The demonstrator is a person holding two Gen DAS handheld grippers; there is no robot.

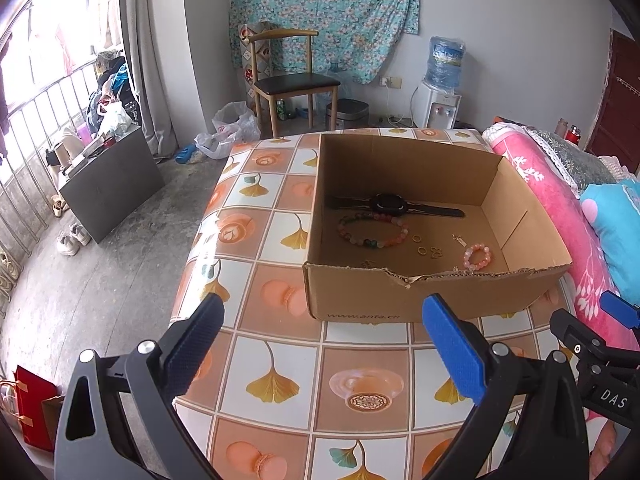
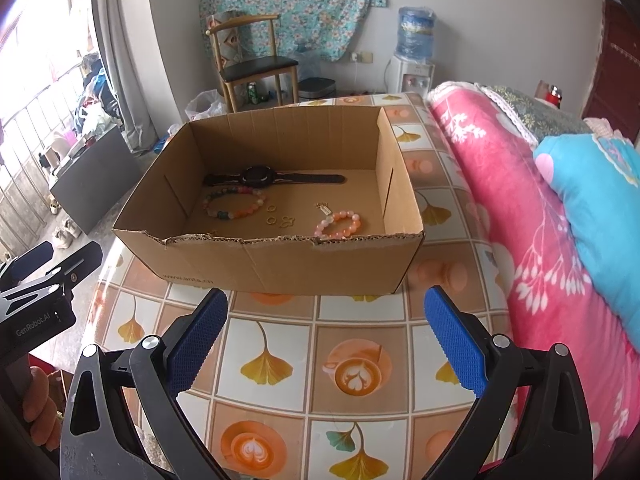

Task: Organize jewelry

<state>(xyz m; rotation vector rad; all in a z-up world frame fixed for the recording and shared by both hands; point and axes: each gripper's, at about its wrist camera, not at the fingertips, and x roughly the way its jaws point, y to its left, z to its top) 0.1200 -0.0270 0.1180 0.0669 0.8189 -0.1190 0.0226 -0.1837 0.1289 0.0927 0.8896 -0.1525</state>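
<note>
Both claws hover low over the near part of the table (image 2: 360,320), which has a patterned cloth of ginkgo leaves and coffee cups. Left claw (image 1: 324,348): jaws spread wide, nothing between them. Right claw (image 2: 326,338): same, wide apart and empty, pointing at the cardboard box (image 2: 280,264). In the left wrist view the right claw shows at the far right edge; in the right wrist view the left claw shows at the far left, with a hand (image 2: 40,408) gripping its handle. The box is open-topped, standing on the table beyond both claws, its near rim torn and ragged. All the jewelry lies on the box floor. Black watch (image 2: 260,177) laid flat, strap stretched out, toward the back. Just in front of it a multicolored bead bracelet (image 2: 234,202), close to the watch; I cannot tell if they touch. Several small gold rings (image 2: 276,216) lie loose near the middle. To their right a small gold charm (image 2: 325,210), and a pink bead bracelet (image 2: 339,224) near the front wall. A pink floral blanket (image 2: 500,200) borders the table on the right, with a blue pillow (image 2: 592,184) on it.
</note>
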